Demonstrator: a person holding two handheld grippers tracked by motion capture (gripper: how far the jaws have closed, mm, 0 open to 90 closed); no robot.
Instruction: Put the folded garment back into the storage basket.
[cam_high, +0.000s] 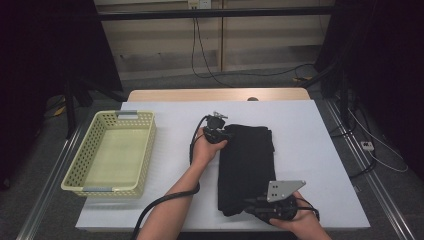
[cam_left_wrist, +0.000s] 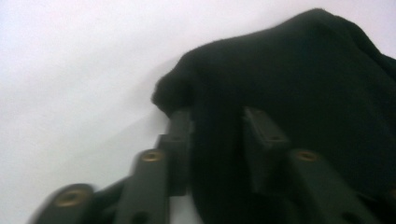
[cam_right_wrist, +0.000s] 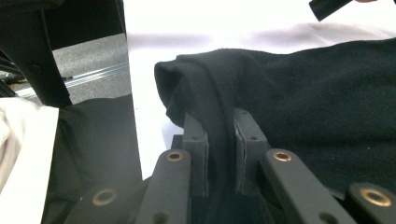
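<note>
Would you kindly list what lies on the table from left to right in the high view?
Basket → left tool → black cloth

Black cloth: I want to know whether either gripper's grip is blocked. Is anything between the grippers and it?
Nothing visible: the black cloth sits directly between the jaws of the left gripper and the right gripper.

Basket (cam_high: 112, 152) blocks left; table (cam_high: 320, 150) right lies free.
</note>
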